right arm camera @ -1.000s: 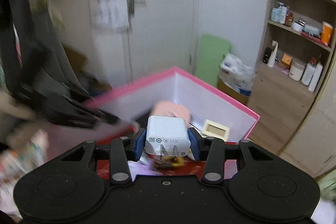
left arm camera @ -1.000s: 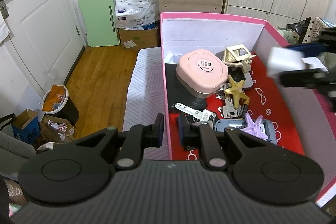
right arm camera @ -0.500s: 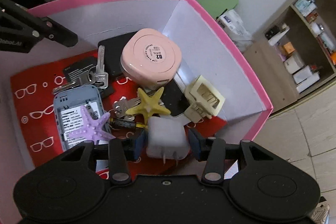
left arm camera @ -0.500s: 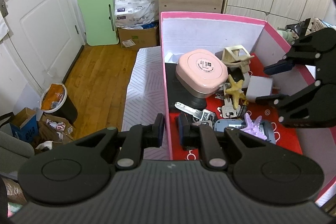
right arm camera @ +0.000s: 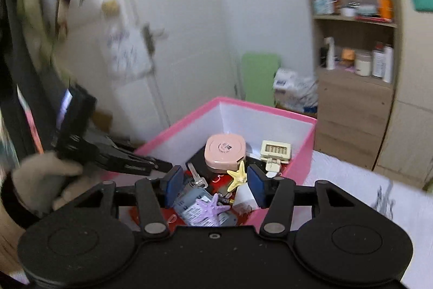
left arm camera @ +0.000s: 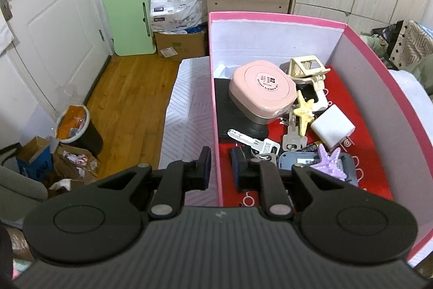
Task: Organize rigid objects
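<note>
right gripper (right arm camera: 213, 187): jaws wide, empty, above near rim of pink box (left arm camera: 276, 18) | left gripper (left arm camera: 221, 167): fingers straddle the box's left wall, probably gripping it | white charger (left arm camera: 332, 126): on red floor inside box, right of yellow starfish (left arm camera: 304, 110), just beyond purple starfish (left arm camera: 328, 160)

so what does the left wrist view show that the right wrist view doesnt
Only the left wrist view shows the wood floor, the trash bin and the left tongs straddling the box's near wall, one finger outside and one inside.

Only the right wrist view shows the gloved hand holding the other tool, and the right tongs, open and empty above the box.

Both show the pink box, the pink case, the yellow starfish, the purple starfish, the white charger and the green board.
</note>
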`<control>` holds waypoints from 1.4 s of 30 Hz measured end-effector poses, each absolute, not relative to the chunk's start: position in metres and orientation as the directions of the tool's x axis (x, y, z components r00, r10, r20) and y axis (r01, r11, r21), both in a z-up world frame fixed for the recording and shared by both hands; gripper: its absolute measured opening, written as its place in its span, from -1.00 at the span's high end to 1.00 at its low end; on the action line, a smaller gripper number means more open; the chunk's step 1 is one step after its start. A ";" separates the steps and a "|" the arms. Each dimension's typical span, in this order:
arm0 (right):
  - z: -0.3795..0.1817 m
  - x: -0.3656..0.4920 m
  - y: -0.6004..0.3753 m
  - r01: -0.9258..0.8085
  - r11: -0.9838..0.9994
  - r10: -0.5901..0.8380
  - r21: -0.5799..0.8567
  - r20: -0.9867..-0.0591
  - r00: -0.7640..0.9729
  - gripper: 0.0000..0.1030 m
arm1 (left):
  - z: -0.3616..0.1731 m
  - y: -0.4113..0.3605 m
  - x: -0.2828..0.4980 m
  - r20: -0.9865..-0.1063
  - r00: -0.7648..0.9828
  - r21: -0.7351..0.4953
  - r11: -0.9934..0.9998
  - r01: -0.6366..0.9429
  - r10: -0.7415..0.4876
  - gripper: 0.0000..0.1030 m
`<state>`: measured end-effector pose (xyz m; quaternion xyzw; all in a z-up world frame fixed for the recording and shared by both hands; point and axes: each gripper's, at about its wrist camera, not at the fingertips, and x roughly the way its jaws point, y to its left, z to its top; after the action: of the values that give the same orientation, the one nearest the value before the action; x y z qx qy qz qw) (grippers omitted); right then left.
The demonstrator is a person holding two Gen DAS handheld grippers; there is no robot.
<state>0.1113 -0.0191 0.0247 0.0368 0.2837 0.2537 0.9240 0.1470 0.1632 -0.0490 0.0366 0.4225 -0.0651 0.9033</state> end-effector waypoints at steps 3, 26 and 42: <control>0.016 0.090 -0.031 -0.376 0.884 0.466 0.277 -0.478 0.744 -0.13 | -0.050 0.161 0.149 -0.781 0.620 0.018 0.990 0.141 -0.074 0.69; 0.024 0.063 -0.019 -0.210 0.956 0.289 0.204 -0.550 0.784 -0.80 | 0.012 0.126 0.083 -0.799 0.594 -0.009 0.990 0.142 -0.092 -0.84; 0.048 0.006 -0.036 -0.022 0.983 0.134 0.184 -0.627 0.768 -0.91 | 0.023 0.090 0.008 -0.782 0.618 -0.022 0.995 0.095 -0.077 -0.92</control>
<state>0.0055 -0.0359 0.0476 0.0830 0.3382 0.0417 0.9365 0.0082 0.0900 0.0229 0.0105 0.4344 -0.0477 0.8994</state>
